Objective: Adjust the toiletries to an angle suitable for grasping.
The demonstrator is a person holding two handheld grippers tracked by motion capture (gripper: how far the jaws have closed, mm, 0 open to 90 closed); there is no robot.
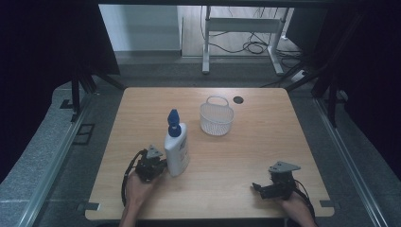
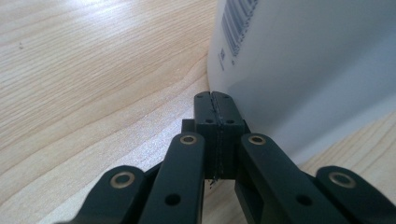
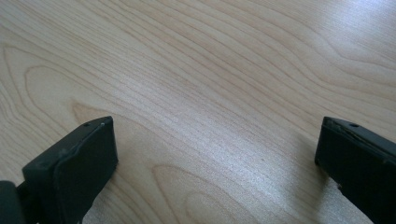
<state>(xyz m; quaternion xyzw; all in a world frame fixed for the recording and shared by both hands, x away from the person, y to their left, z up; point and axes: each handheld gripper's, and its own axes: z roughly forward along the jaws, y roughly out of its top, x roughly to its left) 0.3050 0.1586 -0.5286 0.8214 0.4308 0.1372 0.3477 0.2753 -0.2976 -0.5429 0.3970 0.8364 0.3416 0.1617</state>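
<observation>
We are holding our left tool low over the light wooden counter, its jaws pressed together with nothing between them, and their tips are sitting right at the base of the white plastic bottle with the blue spray cap. In the left gripper view the closed left tool is lying just beside the bottle's white wall, where a barcode is showing near the top; whether the tips are actually touching it we cannot tell. The bottle is standing upright on the left half of the counter, a little nearer our edge than the middle. Behind it and to its right, well apart, a white mesh basket with a loop handle is standing. Our right tool is resting near the front right corner, its jaws spread wide over bare wood, gripping nothing.
</observation>
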